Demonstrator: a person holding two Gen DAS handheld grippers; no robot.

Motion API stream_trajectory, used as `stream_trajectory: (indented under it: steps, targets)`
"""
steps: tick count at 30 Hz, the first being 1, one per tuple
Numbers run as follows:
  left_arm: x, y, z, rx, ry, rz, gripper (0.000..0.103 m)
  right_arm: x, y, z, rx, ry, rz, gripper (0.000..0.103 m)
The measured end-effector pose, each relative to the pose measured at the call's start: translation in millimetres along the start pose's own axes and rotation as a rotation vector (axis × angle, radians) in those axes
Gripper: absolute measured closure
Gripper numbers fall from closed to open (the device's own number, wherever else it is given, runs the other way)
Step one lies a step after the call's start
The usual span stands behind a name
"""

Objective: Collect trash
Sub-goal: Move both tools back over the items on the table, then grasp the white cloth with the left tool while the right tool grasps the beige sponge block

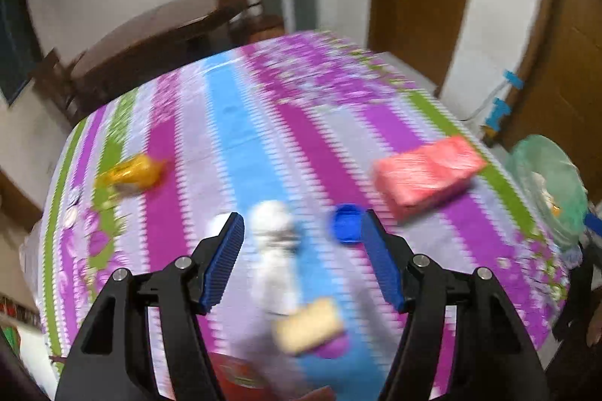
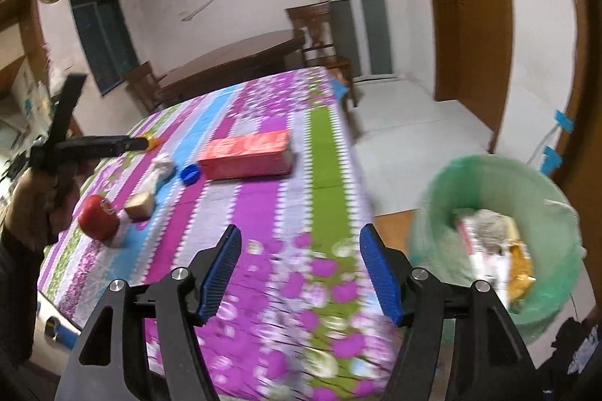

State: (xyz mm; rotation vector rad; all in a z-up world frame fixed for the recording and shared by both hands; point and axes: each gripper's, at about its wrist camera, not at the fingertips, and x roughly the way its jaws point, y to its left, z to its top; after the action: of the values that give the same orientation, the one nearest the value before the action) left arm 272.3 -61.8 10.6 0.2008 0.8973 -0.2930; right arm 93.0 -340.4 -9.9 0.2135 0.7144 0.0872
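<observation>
A table under a striped cloth [image 2: 323, 145] of purple, blue and green fills the room's middle, and most of it is smeared with motion blur. Nearest, the left gripper [image 1: 303, 224] hangs over the cloth's near end with its blue pads apart and nothing between them. Just under its jaws lie a tan sponge-like block [image 1: 308, 325] and a crumpled white wad [image 1: 272, 224]; a blue bottle cap [image 1: 347, 223] sits just beside the right-hand pad. Farther out, a yellow wrapper [image 1: 131, 171] lies near the cloth's left edge and a red box [image 1: 427, 171] near its right edge.

The right gripper [image 2: 301, 243] is over the near right corner of the table, jaws likewise parted and empty. A red can [image 2: 98, 216] lies by the near left edge in its view. Off the table's right edge stands a bin lined with a green bag [image 2: 485, 171], already holding paper and a yellow wrapper, near the gripper's right finger but apart from it. Beyond stand a dark wooden table [image 2: 240, 56] and chairs.
</observation>
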Motion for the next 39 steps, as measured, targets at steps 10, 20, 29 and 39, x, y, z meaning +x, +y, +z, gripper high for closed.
stream_trajectory:
  steps: [10,20,29,39]
  targets:
    - [55.0,21.6,5.2,0.030,0.162,0.011,0.041,55.8,68.3,14.0,-0.067,0.066,0.091,0.035]
    - [81.0,27.8,22.5,0.111,0.271,0.061,0.041,84.8,97.5,28.6,-0.091,0.098,0.136,0.034]
    - [81.3,17.4,19.5,0.144,0.287,-0.004,0.040,99.7,114.9,29.3,-0.114,0.132,0.179,0.025]
    - [102.1,19.8,19.3,0.117,0.344,-0.041,0.048,110.5,125.9,26.6,-0.131,0.154,0.203,0.023]
